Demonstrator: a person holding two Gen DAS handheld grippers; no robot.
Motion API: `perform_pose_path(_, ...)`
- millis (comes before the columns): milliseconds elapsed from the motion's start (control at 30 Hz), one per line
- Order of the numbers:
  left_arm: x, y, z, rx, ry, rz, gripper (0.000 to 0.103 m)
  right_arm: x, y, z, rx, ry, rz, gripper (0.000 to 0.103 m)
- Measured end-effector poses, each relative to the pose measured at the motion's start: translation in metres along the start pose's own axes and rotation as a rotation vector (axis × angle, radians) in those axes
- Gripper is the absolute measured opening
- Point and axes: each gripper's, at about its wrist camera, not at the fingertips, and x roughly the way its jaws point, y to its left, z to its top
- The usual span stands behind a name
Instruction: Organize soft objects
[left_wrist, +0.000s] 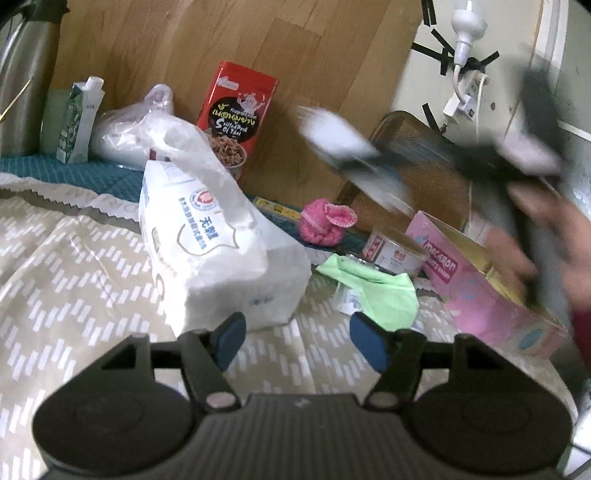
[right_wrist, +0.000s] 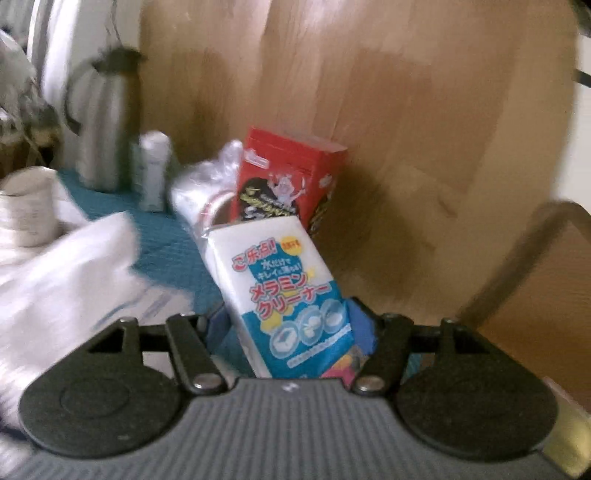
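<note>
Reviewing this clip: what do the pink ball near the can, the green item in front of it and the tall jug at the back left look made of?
Pink ball: looks like knitted or crocheted yarn, matte, with a ruffled edge. Green item: thin soft sheet, cloth or plastic film, creased and limp; cannot tell which. Tall jug: apparently brushed metal, with dull grey reflections.

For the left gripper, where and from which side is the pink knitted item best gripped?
Probably across the bunched body of the pink knitted item, coming from the front and above. It is a soft rounded clump on the blue mat, with the can close on its right, so its front and top look freest. The left gripper is open and empty.
</note>
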Motion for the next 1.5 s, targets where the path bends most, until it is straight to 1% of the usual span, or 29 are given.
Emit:
perform_pose_path(67, 0.0, 0.003, 0.0, -0.018, 0.009, -0.016, 0.068, -0.041, 0.0, -0.031, 0.006, -0.006, 0.013, 0.071)
perform_pose_path(133, 0.0, 0.004, 0.001, -0.022, 0.018, -0.031, 0.069, -0.079, 0.001, -0.068, 0.007, 0.021, 0.003, 0.072)
perform_pose_path(167, 0.001, 0.001, 0.001, -0.013, 0.026, -0.035, 0.069, -0.097, 0.001, -0.09, 0.02, 0.047, 0.0, 0.072)
perform_pose_path(267, 0.003, -0.019, 0.001, 0.048, 0.049, -0.021, 0.067, -0.126, 0.005, -0.142, 0.067, 0.136, 0.003, 0.073)
perform_pose_path(300, 0.005, -0.028, 0.001, 0.054, 0.062, -0.045, 0.066, -0.134, 0.011, -0.159, 0.066, 0.158, -0.013, 0.073)
perform_pose_path(367, 0.007, -0.044, 0.001, 0.047, 0.102, -0.121, 0.064, -0.136, 0.025, -0.178, 0.054, 0.169, -0.024, 0.076)
perform_pose_path(400, 0.009, -0.055, 0.002, 0.045, 0.128, -0.163, 0.061, -0.139, 0.033, -0.185, 0.047, 0.158, -0.035, 0.081)
perform_pose_path(433, 0.01, -0.062, 0.002, 0.053, 0.146, -0.187, 0.059, -0.142, 0.041, -0.191, 0.026, 0.123, -0.063, 0.086)
perform_pose_path(467, 0.011, -0.07, 0.001, 0.068, 0.162, -0.204, 0.057, -0.142, 0.047, -0.194, 0.01, 0.102, -0.075, 0.096)
perform_pose_path(500, 0.012, -0.078, 0.0, 0.086, 0.177, -0.215, 0.056, -0.144, 0.051, -0.198, 0.007, 0.085, -0.081, 0.097)
perform_pose_path(600, 0.017, -0.091, -0.002, 0.108, 0.212, -0.223, 0.056, -0.151, 0.048, -0.209, 0.046, 0.041, -0.094, 0.097)
perform_pose_path(667, 0.025, -0.096, -0.005, 0.1, 0.247, -0.223, 0.056, -0.157, 0.04, -0.215, 0.087, 0.018, -0.099, 0.097)
perform_pose_path(767, 0.032, -0.101, -0.007, 0.081, 0.278, -0.229, 0.056, -0.161, 0.028, -0.222, 0.167, -0.006, -0.09, 0.097)
perform_pose_path(867, 0.03, -0.11, -0.005, 0.09, 0.265, -0.24, 0.06, -0.165, 0.025, -0.226, 0.198, -0.032, -0.111, 0.097)
perform_pose_path(933, 0.029, -0.118, -0.002, 0.114, 0.257, -0.238, 0.06, -0.174, 0.023, -0.23, 0.226, -0.059, -0.129, 0.097)
perform_pose_path(967, 0.031, -0.122, -0.002, 0.125, 0.26, -0.235, 0.06, -0.183, 0.029, -0.235, 0.241, -0.068, -0.137, 0.097)
perform_pose_path(1033, 0.037, -0.128, -0.004, 0.145, 0.276, -0.219, 0.06, -0.186, 0.025, -0.239, 0.266, -0.075, -0.122, 0.097)
perform_pose_path(1133, 0.043, -0.129, -0.008, 0.147, 0.287, -0.203, 0.06, -0.186, 0.027, -0.244, 0.283, -0.077, -0.079, 0.096)
perform_pose_path(1167, 0.045, -0.128, -0.009, 0.146, 0.298, -0.205, 0.06, -0.186, 0.029, -0.245, 0.284, -0.08, -0.062, 0.094)
perform_pose_path(1233, 0.048, -0.129, -0.012, 0.151, 0.318, -0.218, 0.059, -0.184, 0.033, -0.247, 0.293, -0.084, -0.032, 0.087)
perform_pose_path(1267, 0.049, -0.131, -0.014, 0.156, 0.329, -0.224, 0.058, -0.181, 0.034, -0.248, 0.301, -0.076, -0.024, 0.076)
perform_pose_path(1300, 0.05, -0.134, -0.015, 0.154, 0.332, -0.225, 0.058, -0.177, 0.034, -0.249, 0.314, -0.063, -0.021, 0.069)
perform_pose_path(1333, 0.05, -0.138, -0.016, 0.159, 0.333, -0.223, 0.058, -0.173, 0.032, -0.25, 0.335, -0.05, -0.023, 0.068)
perform_pose_path(1367, 0.051, -0.143, -0.016, 0.168, 0.337, -0.231, 0.058, -0.175, 0.03, -0.252, 0.342, -0.063, -0.03, 0.06)
perform_pose_path(1433, 0.054, -0.157, -0.014, 0.18, 0.348, -0.263, 0.058, -0.182, 0.023, -0.255, 0.365, -0.075, -0.034, 0.059)
perform_pose_path(1500, 0.059, -0.178, -0.015, 0.228, 0.355, -0.298, 0.058, -0.192, 0.016, -0.26, 0.392, -0.096, -0.051, 0.059)
